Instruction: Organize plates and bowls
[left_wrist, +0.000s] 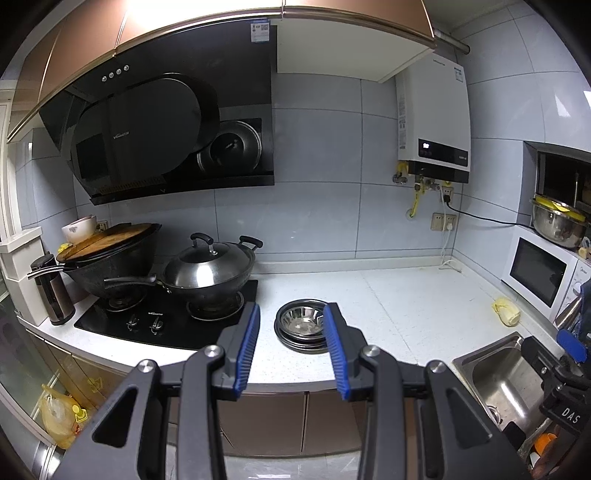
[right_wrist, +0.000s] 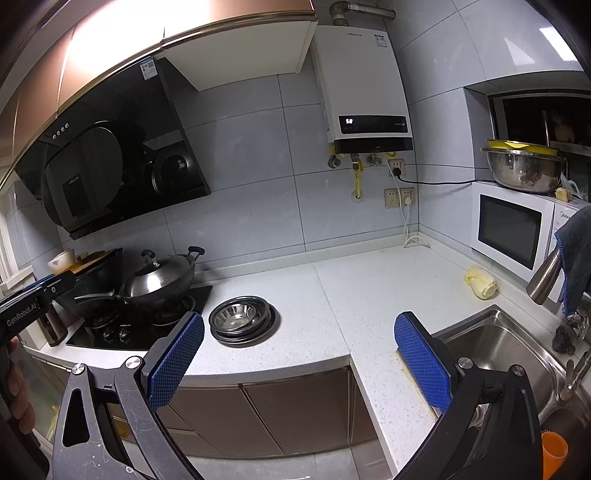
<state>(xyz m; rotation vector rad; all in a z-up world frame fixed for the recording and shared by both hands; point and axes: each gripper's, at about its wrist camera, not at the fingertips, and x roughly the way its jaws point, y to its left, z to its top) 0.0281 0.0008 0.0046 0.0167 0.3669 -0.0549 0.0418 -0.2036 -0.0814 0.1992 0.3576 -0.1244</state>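
Steel bowl (left_wrist: 303, 318) sits nested on a stack of dark plates (left_wrist: 295, 340) on the white counter (left_wrist: 388, 310), just right of the stove (left_wrist: 162, 321). Left gripper (left_wrist: 291, 314) is nearer: the stack lies dead ahead, framed between its blue pads, jaws moderately apart and holding nothing, not touching the rim. Right gripper (right_wrist: 299, 328) hangs wide and empty; from it the stack lies ahead and to the left, while the sink (right_wrist: 491, 343) lies to its right. Stack is round, so no preferred grasp axis; left looks the likelier one to reach.

Both grippers, left gripper (left_wrist: 291, 325) and right gripper (right_wrist: 299, 336), have black linkages, silver screws and blue ridged pads (right_wrist: 177, 362).
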